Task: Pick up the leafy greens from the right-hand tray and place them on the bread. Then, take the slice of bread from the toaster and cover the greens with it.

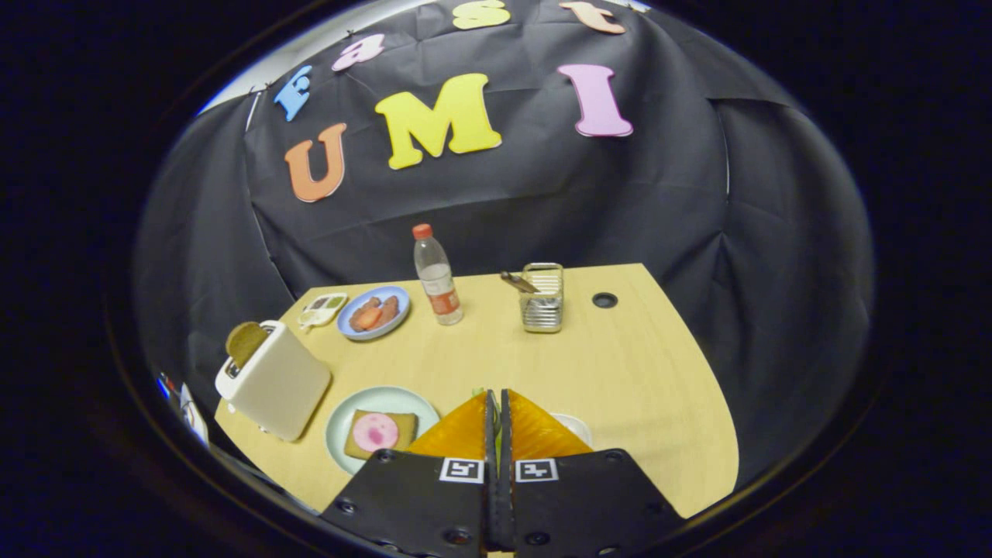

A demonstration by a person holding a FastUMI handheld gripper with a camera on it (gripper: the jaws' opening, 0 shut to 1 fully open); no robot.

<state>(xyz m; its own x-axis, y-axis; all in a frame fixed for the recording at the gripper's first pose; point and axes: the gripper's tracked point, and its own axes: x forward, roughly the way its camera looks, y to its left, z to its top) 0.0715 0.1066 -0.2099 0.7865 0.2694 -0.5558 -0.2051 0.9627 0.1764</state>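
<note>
fingers [496,397] pinched on leafy greens [479,393] above table [635,364].

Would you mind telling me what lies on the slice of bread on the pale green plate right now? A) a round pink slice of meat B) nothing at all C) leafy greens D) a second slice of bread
A: a round pink meat slice lies on the bread on the plate, beside the claw, whose fingers stand nearly shut with a bit of green at their tips.

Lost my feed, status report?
Gripper fingers closed together, green bit at the tips. Bread with ham uncovered on plate. Toast in toaster.
</note>
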